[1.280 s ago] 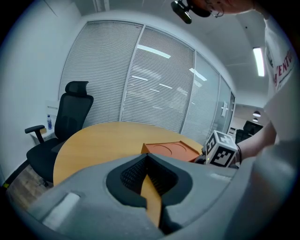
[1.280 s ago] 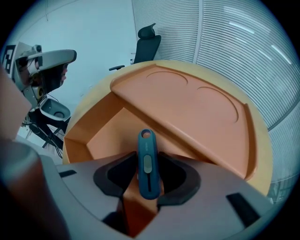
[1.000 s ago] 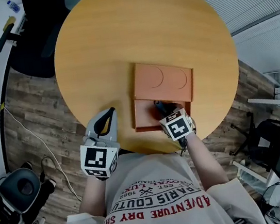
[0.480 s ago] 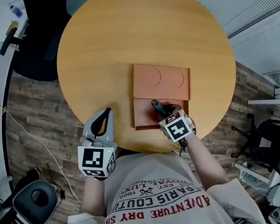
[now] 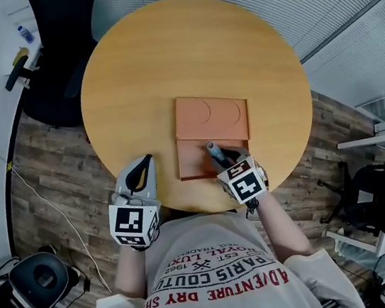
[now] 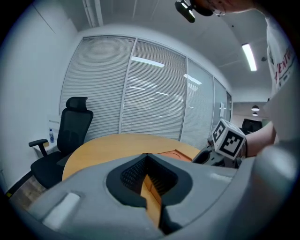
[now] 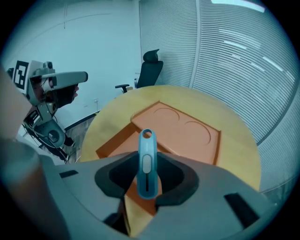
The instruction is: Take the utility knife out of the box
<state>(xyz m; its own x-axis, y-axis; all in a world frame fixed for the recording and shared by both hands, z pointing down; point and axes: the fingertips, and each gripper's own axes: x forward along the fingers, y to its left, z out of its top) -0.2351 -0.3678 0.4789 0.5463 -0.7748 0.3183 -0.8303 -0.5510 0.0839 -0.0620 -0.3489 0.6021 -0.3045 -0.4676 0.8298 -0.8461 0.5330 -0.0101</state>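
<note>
Head view: the right hand-held gripper (image 5: 221, 155) is clamped on the knife (image 5: 213, 151), above the open tray of the box (image 5: 211, 118), which lies on the tabletop (image 5: 164, 60) near the person. The left hand-held gripper (image 5: 144, 165) hangs at the tabletop's edge, apart from the box. I judge the step as the lifting out; from so steep above I cannot tell if the knife is clear of the tray

Left gripper view: the jaws meet at the tips, with nothing between. The box is only a thin orange strip behind them, and the knife is not seen

Right gripper view: the pads press on the knife's sides and its ring end points toward the lid. Its lower end is hidden in the jaws' hollow. The next move, I think, calls for a firm grip and carrying the knife past the box walls to bare tabletop
</note>
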